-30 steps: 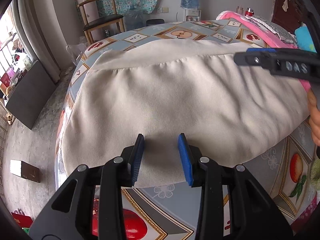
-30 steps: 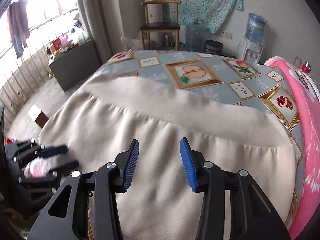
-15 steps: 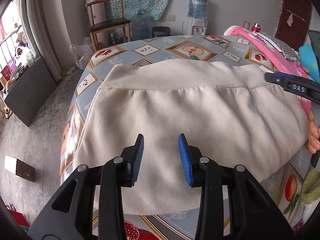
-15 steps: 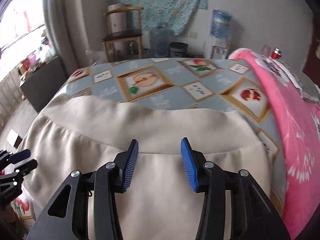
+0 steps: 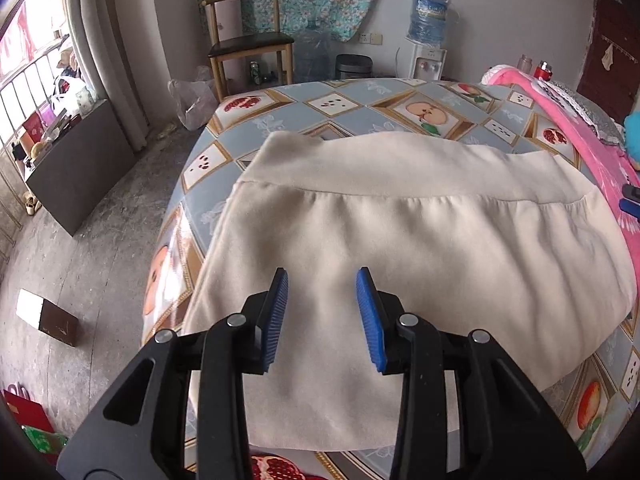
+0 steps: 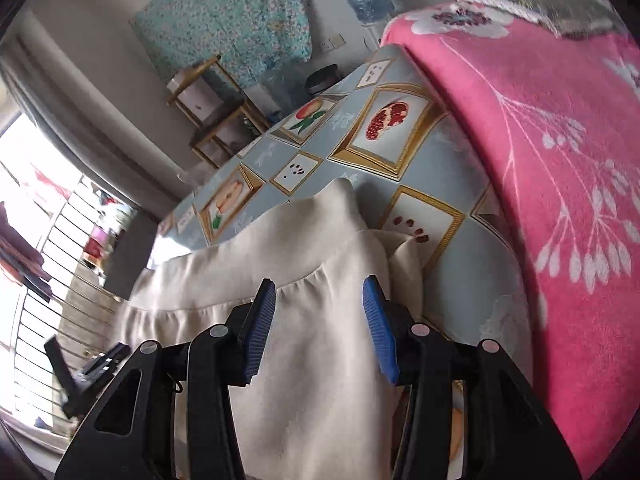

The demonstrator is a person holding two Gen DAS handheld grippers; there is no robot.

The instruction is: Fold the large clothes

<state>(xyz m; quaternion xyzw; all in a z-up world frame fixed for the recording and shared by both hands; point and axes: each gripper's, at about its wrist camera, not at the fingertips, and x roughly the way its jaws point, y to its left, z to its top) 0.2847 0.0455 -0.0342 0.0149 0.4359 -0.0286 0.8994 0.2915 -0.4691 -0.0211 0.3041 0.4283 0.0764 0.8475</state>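
A cream garment (image 5: 400, 240) lay spread flat across the surface (image 5: 352, 108), which was covered in a fruit-patterned cloth, with a pink blanket (image 6: 540, 140) just beside its waistband end. The left claw (image 5: 322, 312) hung over the near part of the garment, its blue pads apart and nothing between them. The right claw (image 6: 320, 320) hung tilted above the waistband corner, jaws parted and empty, not touching the fabric.
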